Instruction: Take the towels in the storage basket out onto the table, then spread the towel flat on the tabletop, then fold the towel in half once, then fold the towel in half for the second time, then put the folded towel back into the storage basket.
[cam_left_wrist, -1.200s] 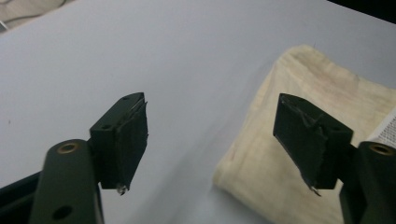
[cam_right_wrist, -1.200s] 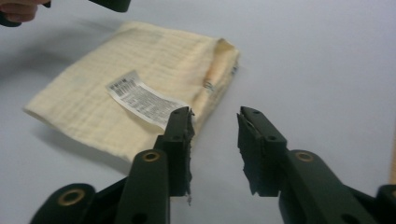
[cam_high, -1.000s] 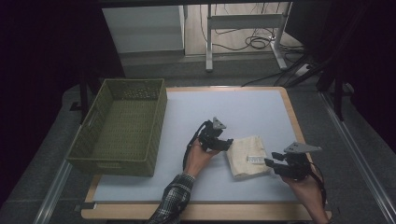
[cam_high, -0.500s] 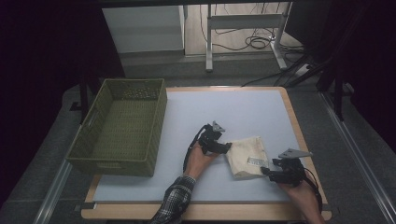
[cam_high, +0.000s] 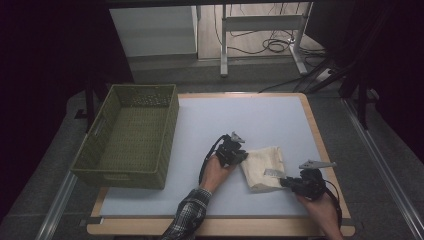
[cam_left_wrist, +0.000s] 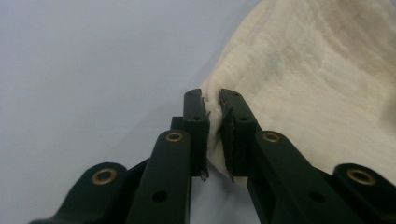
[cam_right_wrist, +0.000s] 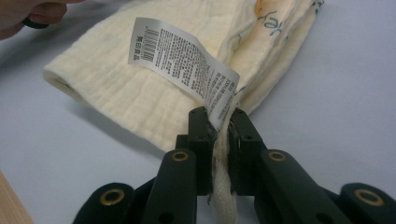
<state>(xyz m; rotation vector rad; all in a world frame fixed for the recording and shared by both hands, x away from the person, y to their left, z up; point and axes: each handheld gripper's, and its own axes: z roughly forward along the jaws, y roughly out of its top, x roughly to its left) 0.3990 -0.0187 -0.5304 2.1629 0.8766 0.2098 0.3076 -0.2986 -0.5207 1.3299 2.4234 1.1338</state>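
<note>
Two grippers are on the job, and both have just been closing, each with fabric between its jaws. Nearest me, low right in the high view, my right gripper (cam_high: 286, 182) is clamped on the near corner of the folded cream cloth (cam_high: 262, 166), together with the root of its white care label (cam_right_wrist: 187, 60). A little farther up, at the centre of the frame, my left gripper (cam_high: 241, 158) is pinched on the cloth's left edge, as the left gripper view shows, with the weave bunched between the pads. The cloth lies on the pale surface (cam_high: 260, 120), right of centre. The green woven basket (cam_high: 131, 136) sits at the left, well apart from it.

To do this step well, I judge I should raise both hands evenly and keep the cloth slack between them, so neither thin pinch slips. The right grip holds little fabric beside the label, so I would avoid any jerk there.

The label carries a barcode and lines of small print too fine to read. Some blue marking shows on the cloth at the upper right of the right gripper view, not legible.
</note>
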